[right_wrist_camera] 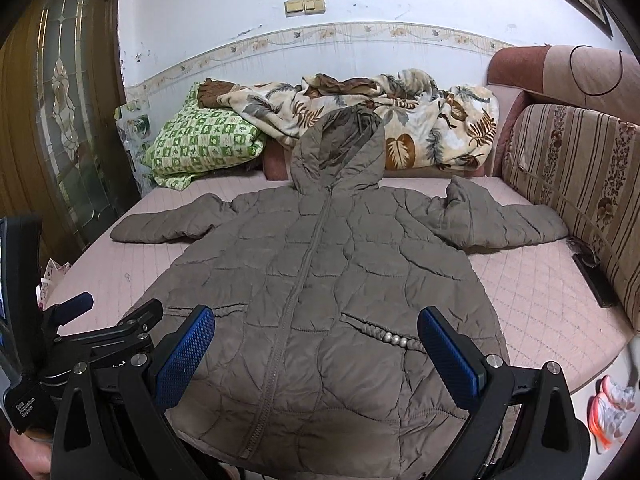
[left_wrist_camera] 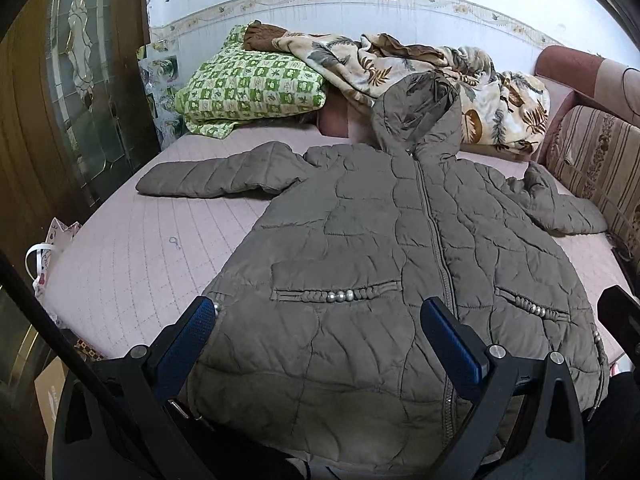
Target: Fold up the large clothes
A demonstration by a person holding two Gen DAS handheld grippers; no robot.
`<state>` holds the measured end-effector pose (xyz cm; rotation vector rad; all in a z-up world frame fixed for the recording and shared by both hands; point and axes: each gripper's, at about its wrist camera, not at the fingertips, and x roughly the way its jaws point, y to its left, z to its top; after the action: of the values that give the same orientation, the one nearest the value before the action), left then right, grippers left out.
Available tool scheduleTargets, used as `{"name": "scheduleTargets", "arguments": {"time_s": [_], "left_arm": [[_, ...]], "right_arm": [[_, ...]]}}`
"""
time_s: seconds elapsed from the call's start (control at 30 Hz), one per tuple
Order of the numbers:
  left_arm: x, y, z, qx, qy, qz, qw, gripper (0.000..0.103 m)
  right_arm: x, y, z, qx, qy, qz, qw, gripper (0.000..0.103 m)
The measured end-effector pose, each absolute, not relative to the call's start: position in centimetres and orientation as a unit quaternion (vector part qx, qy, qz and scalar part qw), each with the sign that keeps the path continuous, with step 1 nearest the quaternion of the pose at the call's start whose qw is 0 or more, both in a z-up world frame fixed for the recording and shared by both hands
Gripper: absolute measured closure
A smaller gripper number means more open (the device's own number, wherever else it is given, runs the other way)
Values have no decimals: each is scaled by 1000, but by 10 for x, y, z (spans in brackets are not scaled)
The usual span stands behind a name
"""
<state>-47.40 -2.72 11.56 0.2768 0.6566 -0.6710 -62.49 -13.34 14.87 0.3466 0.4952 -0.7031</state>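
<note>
Ahead, jacket (right_wrist_camera: 320,280) flat on bed (right_wrist_camera: 540,300); both tongs (left_wrist_camera: 320,316) (right_wrist_camera: 316,320) spread, empty; blanket (right_wrist_camera: 400,120) under hood

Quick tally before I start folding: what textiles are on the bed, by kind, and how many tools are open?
Quilted hooded jacket: 1, spread flat and zipped
Green checked pillow: 1
Leaf-print blanket: 1, bunched by the wall
Brown cloth: 1, on the pillow
Open tools: 2, left tool and right tool
Total: 4 textiles, 2 tools
</note>
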Motion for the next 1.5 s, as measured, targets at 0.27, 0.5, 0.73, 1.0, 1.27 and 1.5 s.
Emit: {"name": "scheduleTargets", "arguments": {"time_s": [0.27,0.5,0.73,1.0,1.27,1.5], "left_arm": [[-472,-27,113,133,318,-320,882,1],[-472,-28,113,133,319,-321,882,1],[-462,-30,116,130,314,-326,882,1],[-373,-51,155,69,306,-305,899,1],[-296,-110,146,37,282,-297,912,1],[-277,-124,116,42,314,-300,900,1]], "right_arm": [[-623,-136,149,170,244,-338,893,0],[-624,-138,147,174,245,-337,892,0],[-623,-144,144,181,247,-338,890,0],[-664,-228,150,236,220,-404,856,0],[-723,-380,139,341,189,-446,806,0],[-797,-524,88,477,108,-487,724,0]]}}
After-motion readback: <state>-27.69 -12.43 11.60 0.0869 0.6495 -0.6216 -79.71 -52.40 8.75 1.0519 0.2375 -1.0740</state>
